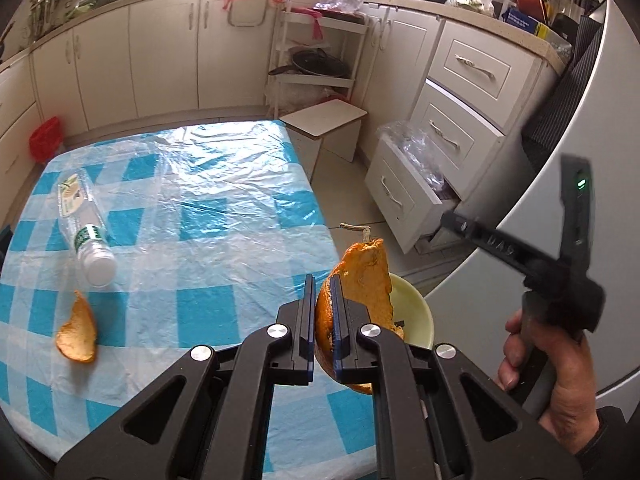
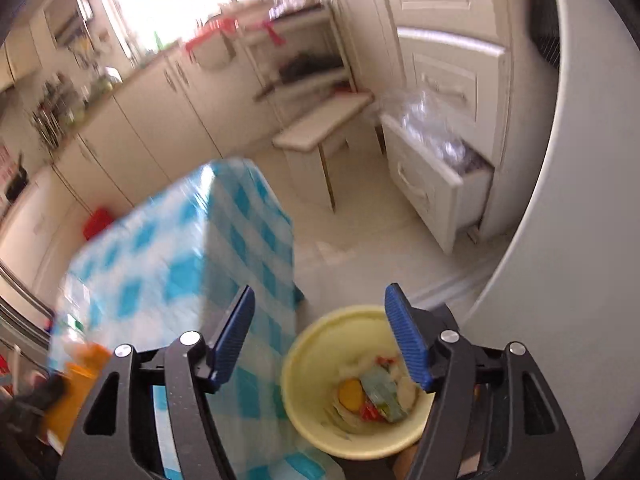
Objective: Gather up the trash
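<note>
Past the table's (image 1: 168, 216) right edge, the left gripper (image 1: 323, 320) pinches 1 peel (image 1: 366, 276) by its rim, over the bin (image 2: 320, 360). Peel looks light, stiff-curved, brittle, so an edge grip suits it. The right gripper (image 2: 320, 336) stands open, empty above the bin. Another peel (image 1: 77, 330) and a light, slippery bottle (image 1: 86, 228) lie near the table's left edge.

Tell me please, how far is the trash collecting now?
Partly done. The yellow bin beside the table already holds several scraps. In hand: the left tool is shut on a big orange peel, near the bin. The right tool is open and empty above the bin. Left on the checked table: a smaller peel and a plastic bottle.
</note>
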A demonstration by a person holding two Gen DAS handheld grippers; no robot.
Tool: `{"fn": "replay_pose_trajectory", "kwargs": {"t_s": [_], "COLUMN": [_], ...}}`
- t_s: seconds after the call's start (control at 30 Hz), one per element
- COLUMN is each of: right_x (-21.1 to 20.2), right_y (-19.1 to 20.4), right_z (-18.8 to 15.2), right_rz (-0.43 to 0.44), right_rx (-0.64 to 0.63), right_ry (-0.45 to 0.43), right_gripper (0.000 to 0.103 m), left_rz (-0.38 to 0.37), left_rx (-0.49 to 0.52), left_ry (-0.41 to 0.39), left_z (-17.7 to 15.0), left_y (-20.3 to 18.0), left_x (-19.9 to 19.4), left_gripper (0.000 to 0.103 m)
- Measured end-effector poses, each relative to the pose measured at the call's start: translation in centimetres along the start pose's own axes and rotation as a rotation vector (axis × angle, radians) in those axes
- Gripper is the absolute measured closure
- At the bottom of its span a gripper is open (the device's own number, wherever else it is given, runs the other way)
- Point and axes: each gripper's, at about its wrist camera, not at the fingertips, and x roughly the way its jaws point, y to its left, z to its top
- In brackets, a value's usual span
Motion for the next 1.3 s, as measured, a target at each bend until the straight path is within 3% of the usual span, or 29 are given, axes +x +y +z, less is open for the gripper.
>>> {"fn": "replay_pose_trajectory", "kwargs": {"t_s": [0.13, 0.23, 0.4, 0.5, 0.63, 1.1, 1.3], "right_x": [-3.1, -4.5, -4.4, -4.6, -5.0, -4.3, -3.6], "right_y": [-0.4, -1.1, -2.2, -2.1, -1.6, 0.2, 1.4], "right_z": [1.9, 2.8, 3.5, 3.4, 3.5, 3.2, 3.1], "right_rz": [0.059, 0.085, 0.103, 0.116, 0.126, 0.137, 0.144], "right_rx": [0.054, 0.098, 0.156, 0.158, 0.147, 0.114, 0.089], "right_ry": [-0.143, -0.203, -0.207, -0.202, -0.212, -0.197, -0.178], "right_gripper": [0.03, 0.029, 0.029, 0.029, 0.028, 0.025, 0.023], "left_rz": [-0.018, -0.027, -0.034, -0.039, -0.03, 0.012, 0.114], "left_rx": [0.024, 0.039, 0.055, 0.061, 0.08, 0.068, 0.05], "left_ry": [0.046, 0.076, 0.157, 0.184, 0.161, 0.131, 0.061], "left_z": [-0.1, -0.5, -0.7, -0.7, -0.7, -1.0, -3.1], "left_y": [-2.7, -4.5, -6.8, -7.8, -8.3, -5.7, -1.0], "left_x": [3.5, 5.8, 10.3, 11.6, 11.0, 7.7, 3.4], "left_gripper": [0.097, 0.097, 0.096, 0.09, 0.068, 0.056, 0.045]}}
